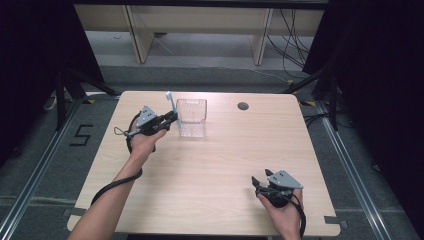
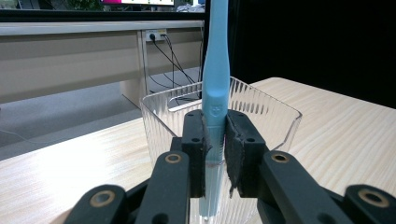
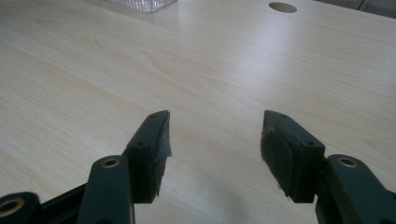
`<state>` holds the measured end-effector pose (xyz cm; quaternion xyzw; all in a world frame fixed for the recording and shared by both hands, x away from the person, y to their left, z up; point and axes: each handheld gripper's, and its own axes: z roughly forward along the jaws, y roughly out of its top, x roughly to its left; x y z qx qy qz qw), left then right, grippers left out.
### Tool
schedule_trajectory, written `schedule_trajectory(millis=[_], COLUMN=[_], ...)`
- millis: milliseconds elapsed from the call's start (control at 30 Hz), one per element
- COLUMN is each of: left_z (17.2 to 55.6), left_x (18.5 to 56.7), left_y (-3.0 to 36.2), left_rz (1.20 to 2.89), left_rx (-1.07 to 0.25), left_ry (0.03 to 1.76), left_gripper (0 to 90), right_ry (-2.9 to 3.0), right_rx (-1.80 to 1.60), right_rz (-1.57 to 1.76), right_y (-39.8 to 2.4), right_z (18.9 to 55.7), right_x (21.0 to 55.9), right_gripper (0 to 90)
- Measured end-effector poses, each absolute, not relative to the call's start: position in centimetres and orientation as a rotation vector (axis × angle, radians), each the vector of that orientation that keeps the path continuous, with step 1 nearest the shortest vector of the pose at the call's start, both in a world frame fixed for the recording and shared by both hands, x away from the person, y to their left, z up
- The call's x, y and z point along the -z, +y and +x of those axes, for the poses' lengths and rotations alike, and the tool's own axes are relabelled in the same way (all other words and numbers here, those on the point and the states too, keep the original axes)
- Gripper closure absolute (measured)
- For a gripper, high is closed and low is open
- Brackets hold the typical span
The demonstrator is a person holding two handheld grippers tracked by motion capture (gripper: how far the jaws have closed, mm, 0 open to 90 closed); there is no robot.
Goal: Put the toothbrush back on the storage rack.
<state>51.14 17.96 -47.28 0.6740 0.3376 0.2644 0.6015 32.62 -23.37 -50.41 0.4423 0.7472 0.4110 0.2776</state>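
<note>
The only writing you can read is a black "5" marked on the floor [image 1: 81, 135] left of the table [image 1: 215, 170]; a small embossed emblem sits on the toothbrush handle just above your left jaws, too small to make out. The thing you are working with is a pale blue toothbrush [image 2: 215, 100], smooth and matt, its handle widening where the pads meet it and narrowing toward the top, where it runs out of the left gripper view. In the high view it stands nearly upright at the left edge of the container, its paler head end uppermost [image 1: 170, 101]. Your left gripper [image 2: 215, 140] is pinching that handle: both black pads press flat against its sides, and the lower end of the brush hangs down inside the clear cup [image 2: 261, 112]. That cup is a transparent plastic holder with ribbed, fluted walls and a roughly square, rounded mouth; it stands on the far half of the table, left of the round cable hole [image 1: 243, 106], and you can see nothing in it except the lower part of the brush. Whether the brush tip touches the cup's bottom cannot be told. Your right gripper [image 3: 215, 140] rests low over the near right part of the table, well apart from the cup, its fingers spread wide with only bare woodgrain between them.
</note>
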Motion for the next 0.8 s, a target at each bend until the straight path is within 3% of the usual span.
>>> schedule_trajectory(millis=[800], left_z=[51.19], left_x=[47.63], left_y=[17.95], left_rz=[1.579], left_rx=[-0.615], left_ry=[0.788], left_gripper=[75.9], right_ry=[2.000], right_rx=[-1.087], right_rz=[1.174], right_y=[-23.50], right_z=[32.62], right_x=[50.37], right_gripper=[43.1])
